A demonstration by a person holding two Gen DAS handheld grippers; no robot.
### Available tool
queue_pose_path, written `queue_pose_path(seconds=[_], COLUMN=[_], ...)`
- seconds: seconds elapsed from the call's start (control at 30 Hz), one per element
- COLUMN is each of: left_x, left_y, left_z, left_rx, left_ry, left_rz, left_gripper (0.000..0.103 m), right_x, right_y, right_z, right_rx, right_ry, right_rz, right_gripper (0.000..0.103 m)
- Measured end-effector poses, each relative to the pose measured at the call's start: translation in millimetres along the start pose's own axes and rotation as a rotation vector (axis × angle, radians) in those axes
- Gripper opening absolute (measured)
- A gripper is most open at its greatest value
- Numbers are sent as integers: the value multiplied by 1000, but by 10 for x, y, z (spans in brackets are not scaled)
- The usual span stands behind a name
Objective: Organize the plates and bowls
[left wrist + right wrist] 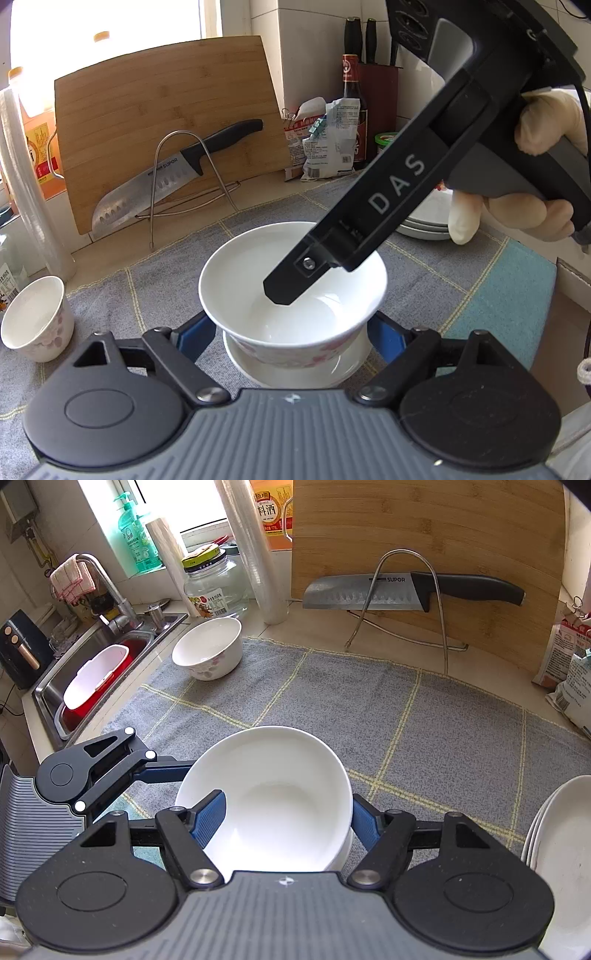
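Grey-clothed surface (406, 709): right tongs (286, 818) clamp bowl (273, 797) rim; left tongs (291, 332) straddle its base, unclamped; plate stack (554, 834) at 3 o'clock.

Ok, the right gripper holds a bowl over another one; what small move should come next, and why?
Probably ease the right gripper straight down a little, until the flowered bowl rests fully in the white bowl beneath. It grips that bowl with one finger inside, the two are already lined up, and I cannot tell whether it is seated.
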State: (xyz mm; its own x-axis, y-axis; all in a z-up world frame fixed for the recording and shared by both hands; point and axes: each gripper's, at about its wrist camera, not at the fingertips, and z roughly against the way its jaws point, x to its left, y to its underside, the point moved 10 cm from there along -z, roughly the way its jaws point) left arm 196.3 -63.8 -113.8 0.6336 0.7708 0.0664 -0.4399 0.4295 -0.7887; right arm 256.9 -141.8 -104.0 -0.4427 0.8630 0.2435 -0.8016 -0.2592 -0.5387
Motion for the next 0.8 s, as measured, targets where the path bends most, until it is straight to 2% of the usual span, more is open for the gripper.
queue_pose_path(seconds=[0.8], left_x=[-30], left_y=[116], left_z=[-83], left_rx=[39], left_ry=[19], left_rz=[12], left_gripper=[89], right_x=[-27], right_y=[107], right_z=[-111], right_rx=[30], right_ry=[5], right_rz=[-9], right_gripper=[77])
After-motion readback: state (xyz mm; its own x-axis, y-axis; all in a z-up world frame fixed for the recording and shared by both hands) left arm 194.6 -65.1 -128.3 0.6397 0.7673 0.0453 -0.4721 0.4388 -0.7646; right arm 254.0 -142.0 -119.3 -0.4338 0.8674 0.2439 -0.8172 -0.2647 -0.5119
